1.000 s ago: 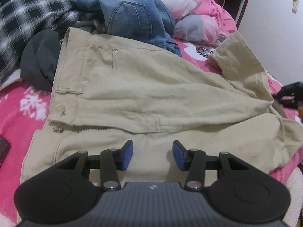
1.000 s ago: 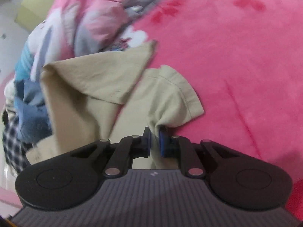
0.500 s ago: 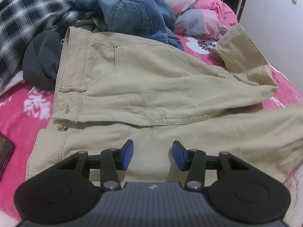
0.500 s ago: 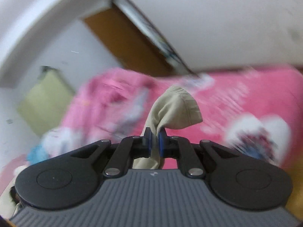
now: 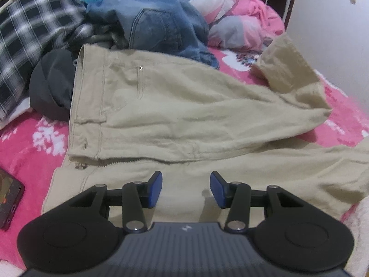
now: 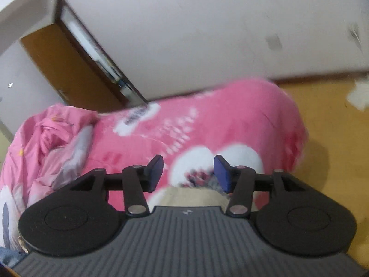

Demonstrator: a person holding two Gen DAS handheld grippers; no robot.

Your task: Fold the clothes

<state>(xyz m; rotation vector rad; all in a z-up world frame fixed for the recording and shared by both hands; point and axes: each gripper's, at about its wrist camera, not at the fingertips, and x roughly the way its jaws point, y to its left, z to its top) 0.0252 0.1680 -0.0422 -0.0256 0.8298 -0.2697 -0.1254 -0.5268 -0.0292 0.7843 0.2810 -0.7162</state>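
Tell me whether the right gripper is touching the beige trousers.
Apart. In the right wrist view the right gripper has its jaws opening with only pink blanket showing between them; the beige trousers lie below, clear of the pads.

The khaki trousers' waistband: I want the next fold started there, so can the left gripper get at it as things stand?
Probably yes: the left gripper hovers with open jaws over the khaki trousers, and nothing lies on the waistband.

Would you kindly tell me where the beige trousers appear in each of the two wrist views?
Left wrist: the beige trousers fill the middle, waistband at left, one leg folded back at upper right.
Right wrist: only a beige strip shows just above the gripper body, below the opening jaws, nothing between them.
Shared landmark: the pink floral blanket.
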